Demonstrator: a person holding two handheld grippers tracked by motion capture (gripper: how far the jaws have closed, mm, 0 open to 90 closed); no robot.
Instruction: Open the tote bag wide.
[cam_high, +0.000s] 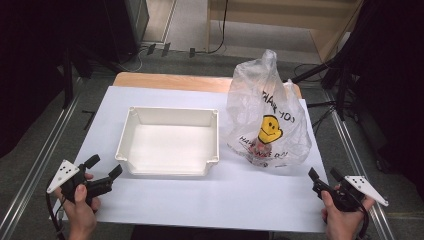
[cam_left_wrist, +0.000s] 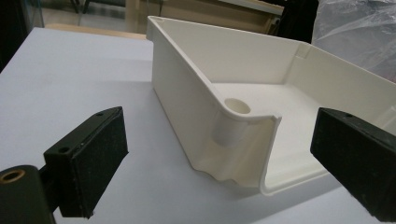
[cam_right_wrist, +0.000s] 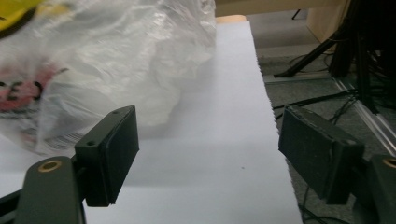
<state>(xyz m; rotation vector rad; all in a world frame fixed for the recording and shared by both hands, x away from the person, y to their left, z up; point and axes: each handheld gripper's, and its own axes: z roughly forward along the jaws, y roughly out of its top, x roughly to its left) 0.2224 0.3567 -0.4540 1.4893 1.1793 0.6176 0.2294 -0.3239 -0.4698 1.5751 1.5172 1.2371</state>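
Plastic film, thin and crinkled, makes up the bag (cam_high: 267, 117) that stands on the right half of the white sheet (cam_high: 200, 200), just beside the white tray (cam_high: 169, 142). The bag slumps upright with its handles gathered to a peak at the top, and a yellow smiley face and printed lettering show on its front. Something reddish sits low inside it, probably a bottle or a packaged item, though the film blurs it too much to tell. That load likely gives the bag a weighted bottom, while the upper part looks light, floppy and slippery, so it would likely sag and swing if lifted from one side.

The best hold seems to be the bunched handles at the top, where several layers of film give the pads something to bite on. A pinch on the loose side wall could stretch or tear it. The tray looks stiff and light, with a rolled rim that offers a firm edge.

The left gripper (cam_high: 104, 172) hovers near the tray's front left corner, its 2 jaws spread wide with nothing between them. The right gripper (cam_high: 325, 177) waits at the sheet's right edge, near the bag's lower right side, its jaws likewise apart and empty.
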